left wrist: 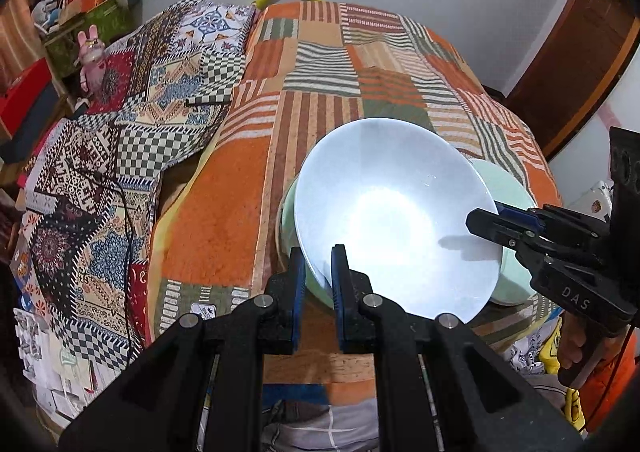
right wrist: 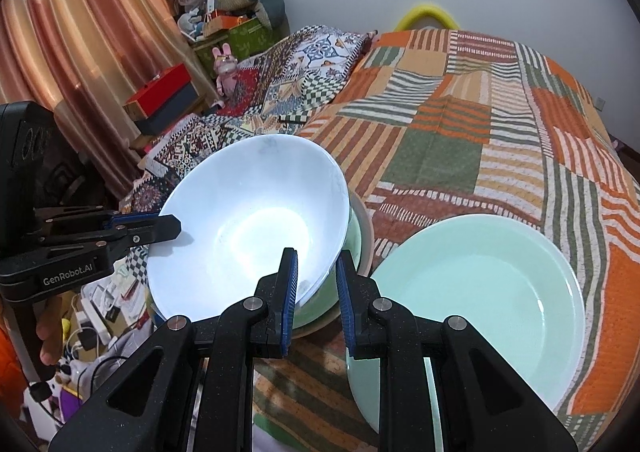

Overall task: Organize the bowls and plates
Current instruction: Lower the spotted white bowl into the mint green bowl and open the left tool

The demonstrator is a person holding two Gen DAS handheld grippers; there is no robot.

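green bowl (right wrist: pixel 352 244) mostly hidden under white bowl (right wrist: pixel 248 224); green plate (right wrist: pixel 500 292) near edge behind gripper.

You see a tilted white bowl (right wrist: pixel 248 220) over what looks like a green bowl (right wrist: pixel 320 308); a mint plate (right wrist: pixel 480 292) lies beside them.

Readable in raised letters: "DAS" on the black body of the right tool (left wrist: pixel 486 226), seen from the left wrist; "GenRobot.AI" on the black body of the left tool (right wrist: pixel 170 226), seen from the right wrist.
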